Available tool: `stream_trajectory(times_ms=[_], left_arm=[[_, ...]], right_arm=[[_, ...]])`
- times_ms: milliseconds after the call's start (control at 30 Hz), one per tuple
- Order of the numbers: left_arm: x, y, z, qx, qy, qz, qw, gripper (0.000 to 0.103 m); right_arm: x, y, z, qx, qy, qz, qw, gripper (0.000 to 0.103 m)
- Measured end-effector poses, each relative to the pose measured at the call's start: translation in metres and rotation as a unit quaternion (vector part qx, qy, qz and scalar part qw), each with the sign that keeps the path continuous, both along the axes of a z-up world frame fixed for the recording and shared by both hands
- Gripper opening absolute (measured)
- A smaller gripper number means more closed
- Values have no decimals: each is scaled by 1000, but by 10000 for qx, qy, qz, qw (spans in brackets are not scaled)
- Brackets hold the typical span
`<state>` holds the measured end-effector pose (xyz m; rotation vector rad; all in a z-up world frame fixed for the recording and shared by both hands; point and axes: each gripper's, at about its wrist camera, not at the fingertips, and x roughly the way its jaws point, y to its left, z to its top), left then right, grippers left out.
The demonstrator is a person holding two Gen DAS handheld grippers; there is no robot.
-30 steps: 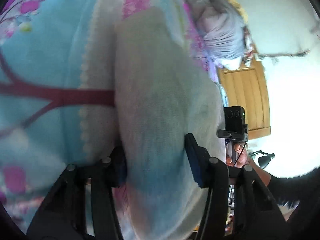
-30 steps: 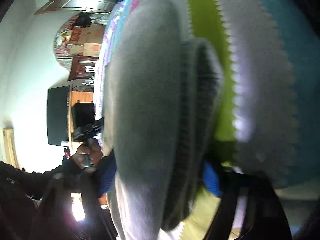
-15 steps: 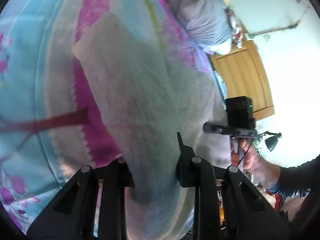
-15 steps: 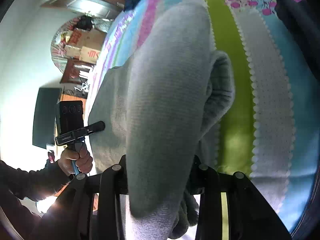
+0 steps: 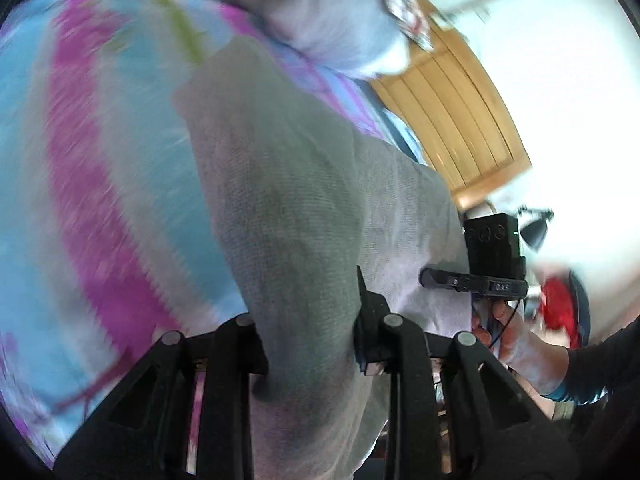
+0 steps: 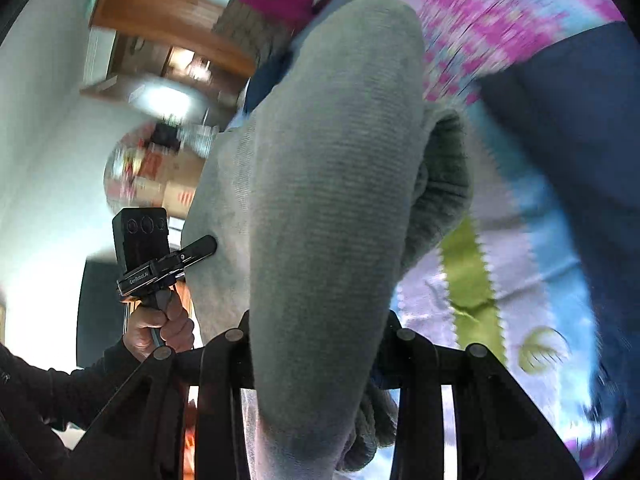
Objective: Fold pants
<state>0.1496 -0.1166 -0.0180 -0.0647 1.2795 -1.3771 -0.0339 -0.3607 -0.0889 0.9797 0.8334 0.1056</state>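
The grey knit pants (image 5: pixel 288 200) hang lifted over the colourful bedspread (image 5: pixel 92 140). My left gripper (image 5: pixel 308 332) is shut on one end of the pants, with cloth bunched between its jaws. My right gripper (image 6: pixel 316 344) is shut on the other end of the pants (image 6: pixel 332 184), whose ribbed cuff (image 6: pixel 444 168) folds over to the right. Each gripper shows in the other's view, the right one in the left wrist view (image 5: pixel 492 264) and the left one in the right wrist view (image 6: pixel 148 252), both at the cloth's edge.
A grey pillow or bundle (image 5: pixel 320 20) lies at the bed's far end by a wooden door (image 5: pixel 460 112). A dark blue garment (image 6: pixel 572 128) lies on the bedspread at the right. Wooden furniture (image 6: pixel 168 8) and boxes (image 6: pixel 160 176) stand beyond the bed.
Both grippers have lifted and tilted up with the pants held. More of the room shows, and the pants hang farther off the bedspread. The views are motion-blurred.
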Motion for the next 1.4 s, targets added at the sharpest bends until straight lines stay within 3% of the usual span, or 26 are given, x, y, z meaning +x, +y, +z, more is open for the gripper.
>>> stream_trajectory(times_ms=[100, 233, 400, 533, 633, 767, 833, 967, 1133, 1400], left_arm=[[-5, -54, 22, -91, -216, -572, 9981, 27], [-21, -138, 44, -190, -488, -1352, 9894, 27], [-46, -240, 47, -109, -733, -2204, 9726, 28], [-66, -309, 29, 84, -779, -2835, 9558, 28], [-82, -350, 10, 336, -854, -3384, 9365, 28], [-100, -386, -7, 517, -1029, -3942, 9118, 28], [-105, -402, -13, 550, -1076, -4133, 9025, 29], [-114, -426, -26, 697, -1135, -4415, 8873, 29], [-114, -441, -35, 820, -1070, -4462, 8847, 30], [-99, -431, -57, 977, -671, -4253, 8973, 30]], right_arm=[[-34, -18, 23, -135, -125, -587, 9981, 39], [-85, -43, 50, -401, -277, -1503, 9874, 40], [-140, -74, 51, -392, -365, -2527, 9661, 40], [-163, -89, 24, -214, -299, -3166, 9478, 40], [-178, -103, -4, -10, -226, -3478, 9373, 40], [-188, -109, -25, 87, -176, -3689, 9292, 40], [-200, -123, -28, 108, -173, -3740, 9272, 40], [-185, -131, -30, 147, -177, -3820, 9239, 40], [-202, -144, -35, 183, -168, -3825, 9236, 40], [-206, -140, -45, 402, -200, -3775, 9249, 40]])
